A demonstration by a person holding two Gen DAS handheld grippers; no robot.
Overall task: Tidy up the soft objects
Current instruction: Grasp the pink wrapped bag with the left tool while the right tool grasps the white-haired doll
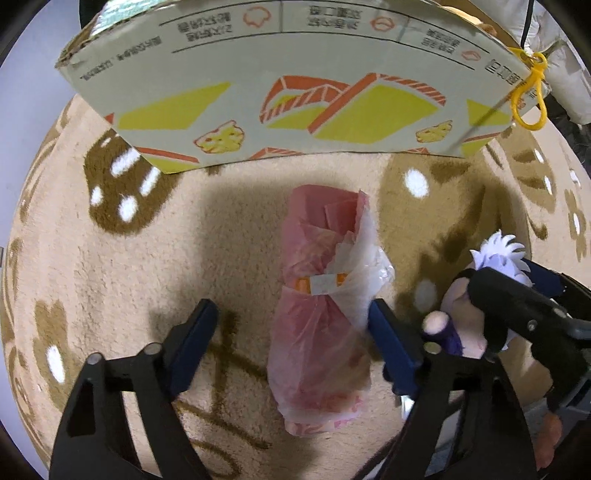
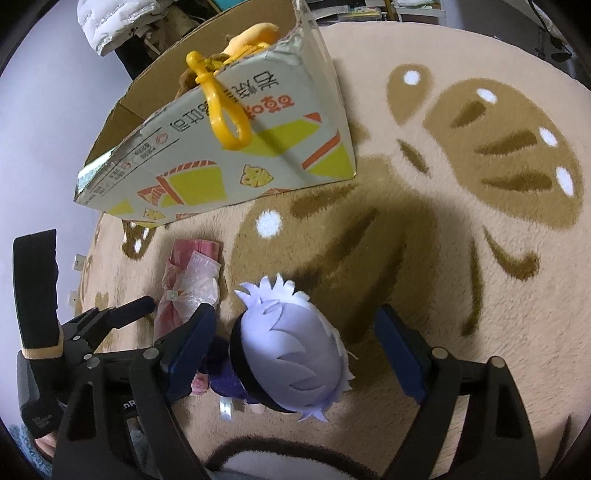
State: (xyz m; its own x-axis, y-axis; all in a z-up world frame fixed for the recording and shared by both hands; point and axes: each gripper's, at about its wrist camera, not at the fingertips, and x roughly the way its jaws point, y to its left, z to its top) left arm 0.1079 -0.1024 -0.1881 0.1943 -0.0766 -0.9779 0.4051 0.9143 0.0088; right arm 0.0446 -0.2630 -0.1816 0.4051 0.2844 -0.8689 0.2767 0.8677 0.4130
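A pink roll wrapped in clear plastic (image 1: 325, 295) lies on the beige rug, between the open fingers of my left gripper (image 1: 295, 321). It also shows in the right wrist view (image 2: 188, 284). A plush doll with white spiky hair and dark clothes (image 2: 291, 347) lies on the rug between the open fingers of my right gripper (image 2: 295, 332). In the left wrist view the doll (image 1: 491, 258) sits at the right behind the right gripper's black frame. A printed cardboard box (image 1: 288, 92) stands beyond, also seen in the right wrist view (image 2: 221, 147), with plush toys inside.
A yellow plastic clip (image 2: 225, 110) hangs over the box's rim, also in the left wrist view (image 1: 532, 92). The rug (image 2: 461, 184) has brown patterns. A white padded item (image 2: 107, 26) lies behind the box. The left gripper (image 2: 122, 314) is close beside the right one.
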